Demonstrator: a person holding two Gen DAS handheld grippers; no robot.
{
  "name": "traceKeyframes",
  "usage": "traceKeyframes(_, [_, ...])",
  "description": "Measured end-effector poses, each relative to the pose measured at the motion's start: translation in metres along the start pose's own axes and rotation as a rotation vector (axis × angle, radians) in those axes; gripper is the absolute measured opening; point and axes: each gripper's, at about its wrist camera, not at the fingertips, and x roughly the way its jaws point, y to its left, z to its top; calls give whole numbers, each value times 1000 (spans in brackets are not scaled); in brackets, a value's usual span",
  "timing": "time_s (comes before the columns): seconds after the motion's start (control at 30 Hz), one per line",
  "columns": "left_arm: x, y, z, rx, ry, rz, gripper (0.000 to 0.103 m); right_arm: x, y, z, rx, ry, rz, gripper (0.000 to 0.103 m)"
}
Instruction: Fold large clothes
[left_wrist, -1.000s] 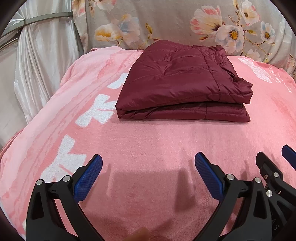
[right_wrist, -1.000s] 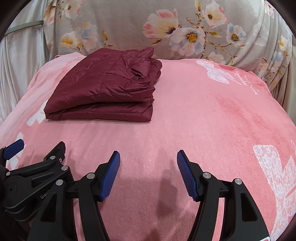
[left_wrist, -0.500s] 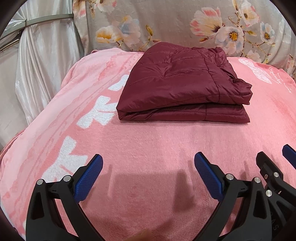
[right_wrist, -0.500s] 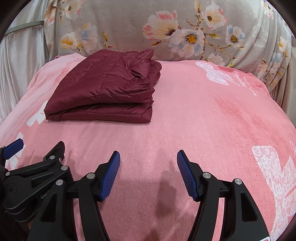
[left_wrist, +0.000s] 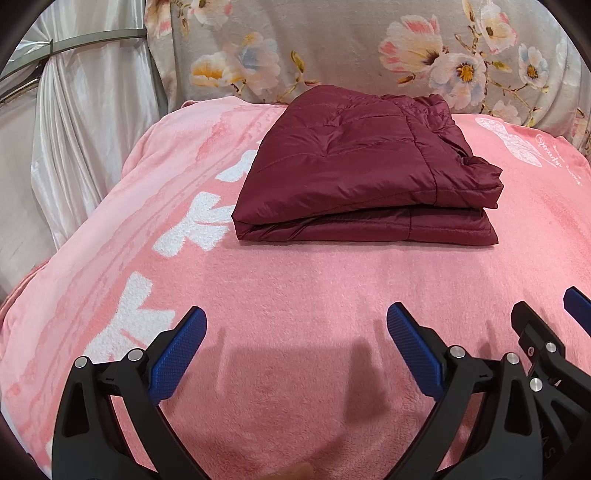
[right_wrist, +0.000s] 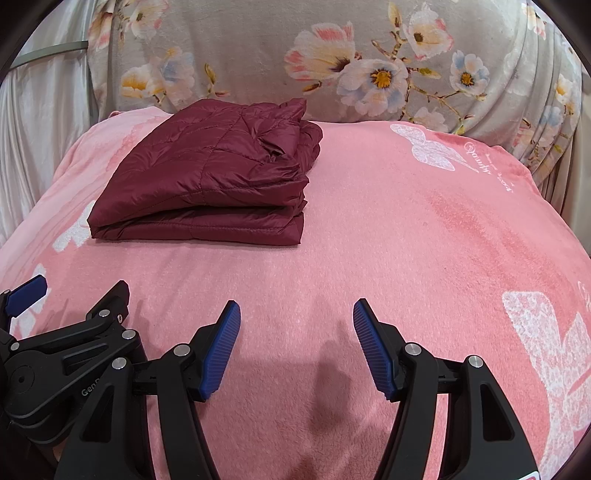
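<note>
We are holding both tools low over the pink blanket (left_wrist: 295, 295), side by side, and neither one is touching the garment. The left gripper (left_wrist: 295, 339) is standing released, its blue pads wide apart with only blanket between them. The right gripper (right_wrist: 295, 332) is the same, spread and grasping nothing; its neighbour is showing at the left edge of its view.

The maroon padded jacket (left_wrist: 365, 177) is lying ahead of both tools, well apart from the fingertips. From the left gripper it is straight ahead and a little to the right; from the right gripper (right_wrist: 207, 177) it is ahead and to the left. It is already a compact, stacked bundle, with its near edges lined up rather evenly and the bulkier, wrinkled part at its far right corner. Behind it a floral cloth (right_wrist: 332, 66) is covering the back of the bed.

We are judging that the folding itself is finished, or almost, and that we are now in the last checking step. If anything remains, the next move is calling for a reach forward to press the puffy top layer, because this filling probably springs back up.
</note>
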Motion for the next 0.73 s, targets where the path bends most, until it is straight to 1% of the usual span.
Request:
traceKeyframes(0.4, [-2, -1, 2, 4, -5, -9, 93, -1, 0, 0, 0, -3, 0, 63])
traceKeyframes(0.5, [-3, -2, 3, 7, -7, -11, 91, -1, 0, 1, -1, -3, -1, 63])
traceKeyframes(0.57, [-3, -3, 3, 12, -9, -21, 88, -1, 0, 1, -2, -2, -3, 63])
traceKeyframes(0.73, [-2, -5, 2, 13, -8, -19, 87, -1, 1, 1, -1, -2, -2, 63])
